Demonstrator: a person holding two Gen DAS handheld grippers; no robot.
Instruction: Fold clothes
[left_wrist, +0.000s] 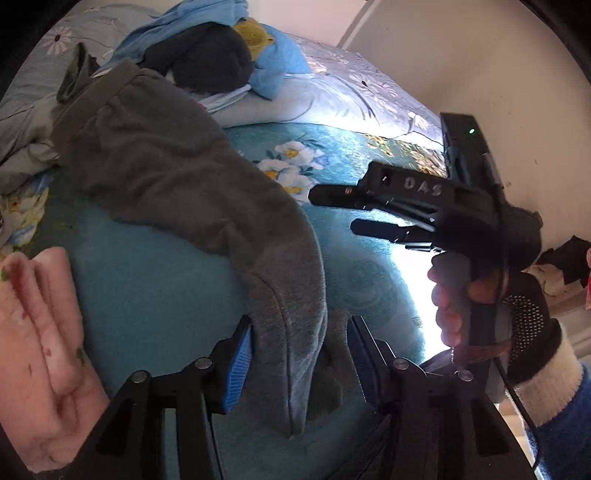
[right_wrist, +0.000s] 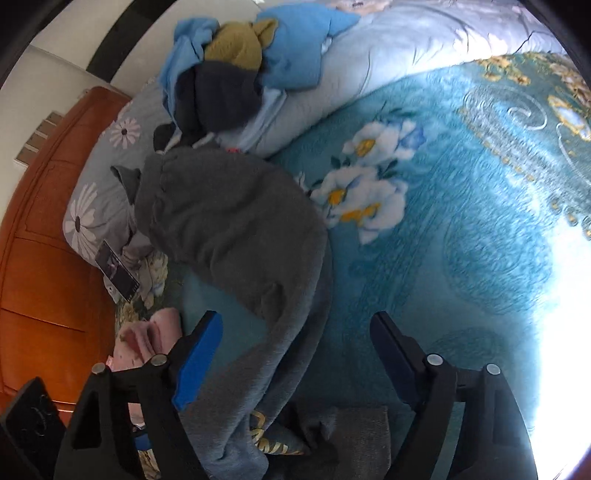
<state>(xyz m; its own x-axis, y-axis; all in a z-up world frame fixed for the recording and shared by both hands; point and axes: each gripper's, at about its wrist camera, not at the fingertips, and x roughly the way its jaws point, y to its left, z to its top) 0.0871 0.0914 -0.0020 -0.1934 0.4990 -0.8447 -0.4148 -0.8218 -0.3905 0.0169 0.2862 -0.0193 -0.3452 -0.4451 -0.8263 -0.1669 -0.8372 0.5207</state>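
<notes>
Grey trousers (left_wrist: 177, 177) sprawl across a teal blanket (left_wrist: 155, 295), one leg running between the left gripper's (left_wrist: 301, 360) spread jaws — nothing gripped. Right gripper (right_wrist: 295, 365) hovers over the trousers, jaws wide; pink cloth (left_wrist: 40, 332) lies left.

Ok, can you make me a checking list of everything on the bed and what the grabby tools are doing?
Surface: teal flowered blanket on a bed, bright glare along one edge.
Job's things: grey trousers stretched across the blanket, one leg end between the left tool's open fingers.
Clutter: pile of blue, dark and yellow clothes on a daisy-print quilt; folded pink cloth beside the trousers.
Grippers: left tool open around the trouser leg; right tool open above the trousers, held by a gloved hand.
Cables: one black cable hangs from the right tool.
Surroundings: white wall, wooden headboard.
</notes>
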